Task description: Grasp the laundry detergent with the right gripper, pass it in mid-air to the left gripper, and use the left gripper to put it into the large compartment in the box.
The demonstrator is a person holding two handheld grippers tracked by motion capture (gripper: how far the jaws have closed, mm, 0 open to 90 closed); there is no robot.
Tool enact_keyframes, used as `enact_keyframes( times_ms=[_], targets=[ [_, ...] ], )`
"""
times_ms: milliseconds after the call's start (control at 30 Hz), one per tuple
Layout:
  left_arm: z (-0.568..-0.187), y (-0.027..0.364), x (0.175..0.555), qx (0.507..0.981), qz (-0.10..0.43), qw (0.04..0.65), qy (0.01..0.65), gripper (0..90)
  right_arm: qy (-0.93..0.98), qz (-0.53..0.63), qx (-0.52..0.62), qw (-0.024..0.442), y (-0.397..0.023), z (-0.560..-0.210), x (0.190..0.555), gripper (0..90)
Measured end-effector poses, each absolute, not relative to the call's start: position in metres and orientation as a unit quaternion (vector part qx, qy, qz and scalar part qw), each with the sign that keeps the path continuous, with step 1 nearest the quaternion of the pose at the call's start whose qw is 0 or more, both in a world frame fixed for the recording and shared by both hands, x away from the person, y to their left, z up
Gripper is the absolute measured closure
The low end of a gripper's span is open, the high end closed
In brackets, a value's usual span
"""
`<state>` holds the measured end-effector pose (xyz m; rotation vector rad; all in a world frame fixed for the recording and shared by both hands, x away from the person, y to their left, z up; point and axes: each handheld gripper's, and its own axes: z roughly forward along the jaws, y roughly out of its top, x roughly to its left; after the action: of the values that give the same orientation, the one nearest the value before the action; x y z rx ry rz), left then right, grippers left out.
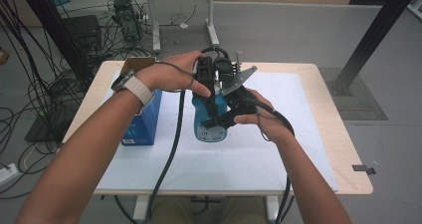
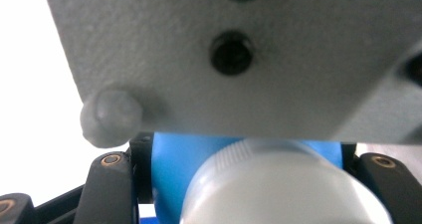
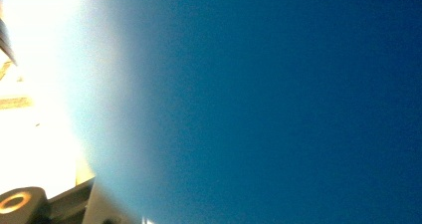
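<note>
High view: at the left of the counter (image 1: pixel 318 134), a blue box (image 1: pixel 144 122) with an open cardboard flap is seen standing on the white mat (image 1: pixel 239 159), partly hidden behind the left wrist. Just beside it, at the middle, a blue bottle (image 1: pixel 203 119) is held above the mat. The left hand-held gripper (image 1: pixel 211 87) is clamped on its upper part, its jaws drawn narrow around the bottle; in the left gripper view the white cap (image 2: pixel 278 189) is seen between the black jaws, with the other gripper's grey plate (image 2: pixel 249 59) crowding in above. The right hand-held gripper (image 1: pixel 224 118) is closed on the bottle's lower body from the right. Cables are trailed over the grey floor (image 1: pixel 298 30) behind the counter.
</note>
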<state>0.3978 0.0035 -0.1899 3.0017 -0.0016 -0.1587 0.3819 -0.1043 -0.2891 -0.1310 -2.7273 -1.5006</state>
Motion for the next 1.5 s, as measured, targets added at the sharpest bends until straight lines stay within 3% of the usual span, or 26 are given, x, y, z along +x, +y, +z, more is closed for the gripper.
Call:
enact_keyframes(
  times_ms=[1500],
  targets=[
    [-0.1855, 0.0098, 0.3972, 0.996, -0.054, 0.078, 0.005, 39.1, -0.874, -0.484, -0.036, 0.022, -0.1009, -0.2841, 0.3811, 43.9]
  ],
)
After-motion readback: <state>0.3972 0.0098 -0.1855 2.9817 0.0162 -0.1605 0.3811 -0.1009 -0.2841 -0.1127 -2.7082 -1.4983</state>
